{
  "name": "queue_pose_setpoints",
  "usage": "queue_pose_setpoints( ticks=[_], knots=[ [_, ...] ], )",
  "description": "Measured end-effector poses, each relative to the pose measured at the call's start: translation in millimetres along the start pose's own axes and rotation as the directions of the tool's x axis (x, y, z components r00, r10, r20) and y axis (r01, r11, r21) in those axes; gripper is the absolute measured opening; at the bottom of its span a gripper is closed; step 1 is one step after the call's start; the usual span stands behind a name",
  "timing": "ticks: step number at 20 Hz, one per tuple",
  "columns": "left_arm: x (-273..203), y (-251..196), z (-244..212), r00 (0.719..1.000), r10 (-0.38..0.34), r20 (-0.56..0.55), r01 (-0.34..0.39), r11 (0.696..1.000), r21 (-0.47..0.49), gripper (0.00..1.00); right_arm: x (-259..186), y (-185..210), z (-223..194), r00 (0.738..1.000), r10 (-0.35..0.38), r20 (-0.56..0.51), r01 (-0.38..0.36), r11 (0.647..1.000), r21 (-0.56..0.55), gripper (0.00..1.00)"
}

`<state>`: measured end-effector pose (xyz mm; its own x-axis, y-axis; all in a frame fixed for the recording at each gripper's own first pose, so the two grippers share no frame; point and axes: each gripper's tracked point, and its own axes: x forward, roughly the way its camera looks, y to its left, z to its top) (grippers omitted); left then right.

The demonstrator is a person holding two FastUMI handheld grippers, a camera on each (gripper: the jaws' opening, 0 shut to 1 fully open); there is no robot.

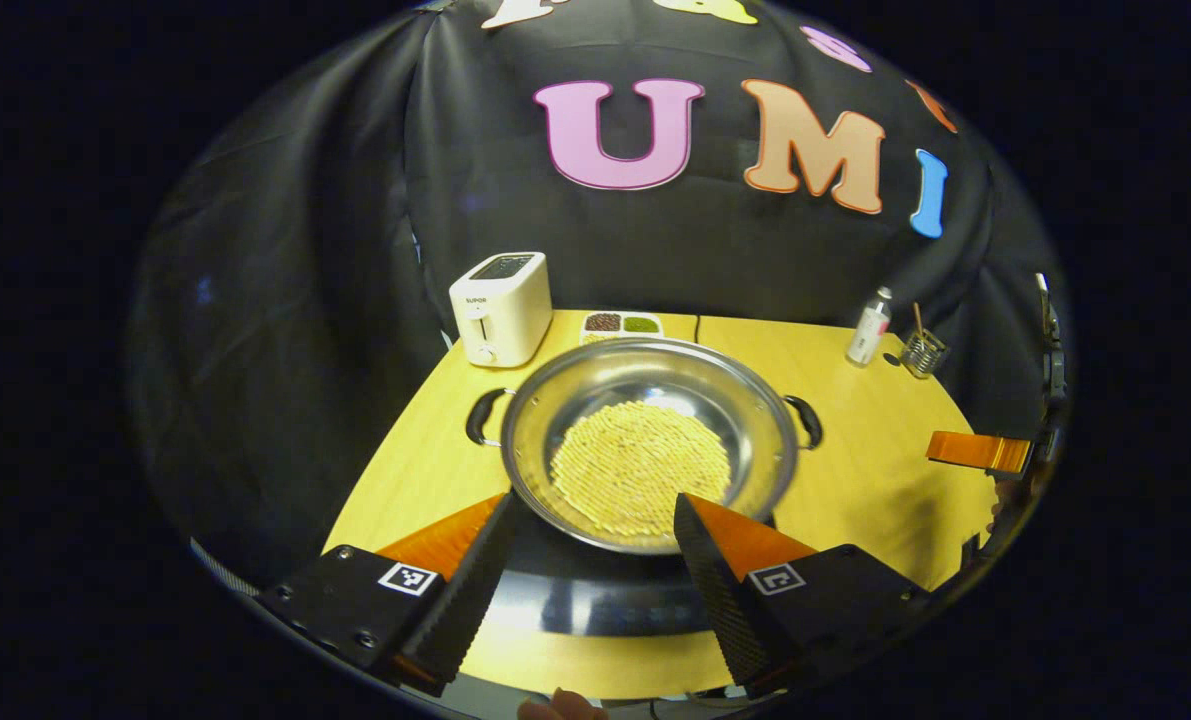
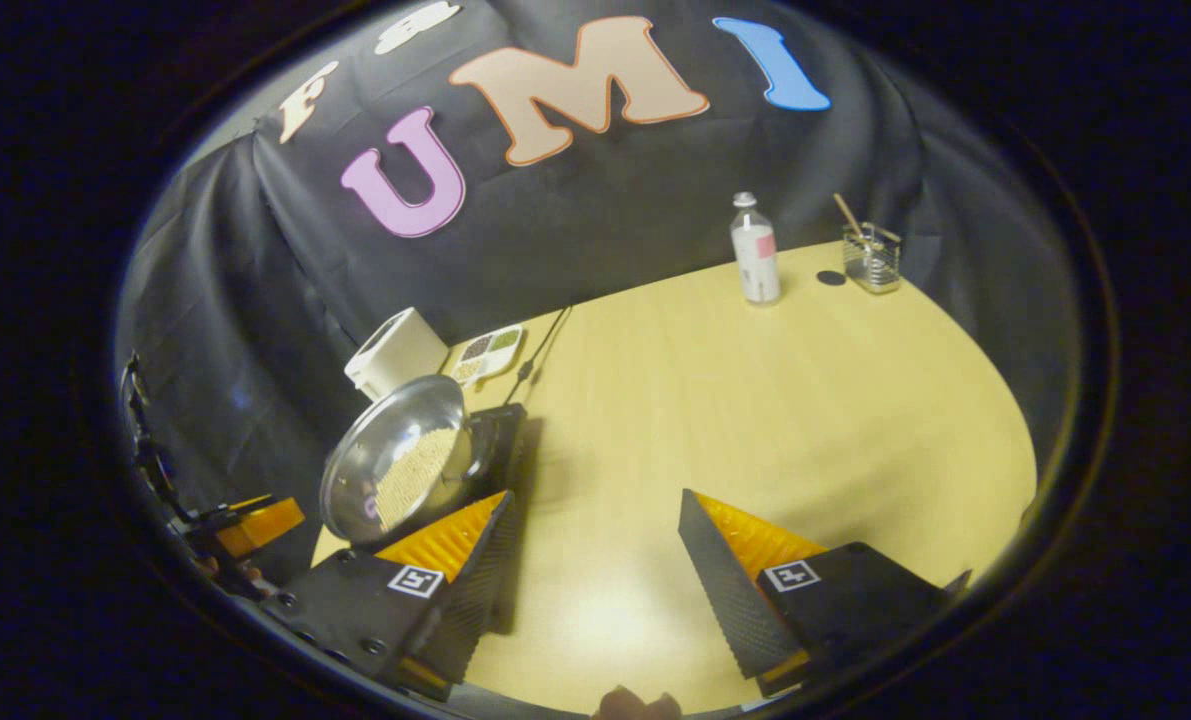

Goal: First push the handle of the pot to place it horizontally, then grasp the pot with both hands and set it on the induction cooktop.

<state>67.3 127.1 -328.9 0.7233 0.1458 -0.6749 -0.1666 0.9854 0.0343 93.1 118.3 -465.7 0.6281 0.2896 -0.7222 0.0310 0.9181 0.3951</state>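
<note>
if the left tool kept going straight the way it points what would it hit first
Most likely the near rim of the steel pot, which sits on the black cooktop straight ahead of the open left tool; depth is hard to judge.

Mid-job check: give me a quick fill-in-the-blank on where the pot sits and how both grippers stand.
1. The pot sits on the black ____.
2. The left gripper has its fingers ____.
3. The right gripper hovers over the bare ____.
4. Behind the pot stands a white ____.

Missing words: cooktop; open; table; toaster

Dim booth, lit from above: the desk (image 2: 805,400) glows with soft glare near its front edge. Fisheye bending curves the edges; slight blur throughout.
</note>
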Motion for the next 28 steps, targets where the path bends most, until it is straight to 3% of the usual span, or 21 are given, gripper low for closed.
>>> queue_pose_setpoints(
  ticks=[3,5,7,8,9,14,18,19,20,25,28],
  knots=[
    [-48.0,-42.0,-1.8,0.999,-0.009,0.043,0.009,1.0,0.013,0.97,-57.7,-28.5,1.1,0.998,-0.016,0.056,0.017,1.0,-0.024,1.0],
    [-83.1,-73.6,12.2,0.995,-0.03,0.097,0.03,1.0,0.008,0.98,-97.8,-50.6,26.1,0.991,-0.034,0.127,0.041,0.998,-0.05,1.0],
    [-114.0,-110.4,41.0,0.977,-0.086,0.195,0.085,0.996,0.015,0.98,-137.7,-63.2,57.0,0.971,-0.065,0.232,0.083,0.994,-0.072,1.0],
    [-124.8,-126.7,52.2,0.969,-0.112,0.219,0.107,0.994,0.032,0.97,-158.1,-64.1,72.7,0.958,-0.071,0.276,0.094,0.993,-0.069,0.92],
    [-134.8,-136.8,64.0,0.959,-0.128,0.253,0.119,0.992,0.051,0.97,-180.9,-61.6,84.4,0.945,-0.072,0.319,0.098,0.993,-0.066,0.93],
    [-194.0,-162.8,130.2,0.894,-0.174,0.414,0.169,0.984,0.048,0.97,-266.1,-24.3,133.3,0.882,-0.049,0.469,0.123,0.984,-0.128,0.92],
    [-240.4,-152.2,170.4,0.848,-0.16,0.506,0.203,0.979,-0.03,0.94,-322.9,22.1,165.2,0.828,0.004,0.561,0.134,0.97,-0.205,0.94],
    [-253.8,-148.5,182.6,0.827,-0.157,0.54,0.201,0.979,-0.022,0.94,-334.5,28.1,179.2,0.809,0.017,0.588,0.133,0.969,-0.21,1.0],
    [-268.0,-146.0,193.9,0.804,-0.156,0.574,0.19,0.982,0.0,0.94,-346.2,38.4,187.2,0.793,0.032,0.608,0.128,0.968,-0.217,0.94],
    [-315.3,-158.0,219.8,0.691,-0.204,0.693,0.153,0.979,0.136,0.93,-389.9,48.3,209.1,0.737,0.023,0.675,0.164,0.963,-0.212,0.94],
    [-313.8,-172.4,208.6,0.695,-0.257,0.672,0.192,0.966,0.171,0.94,-402.8,39.8,202.8,0.732,-0.012,0.681,0.184,0.966,-0.181,0.94]
  ],
)
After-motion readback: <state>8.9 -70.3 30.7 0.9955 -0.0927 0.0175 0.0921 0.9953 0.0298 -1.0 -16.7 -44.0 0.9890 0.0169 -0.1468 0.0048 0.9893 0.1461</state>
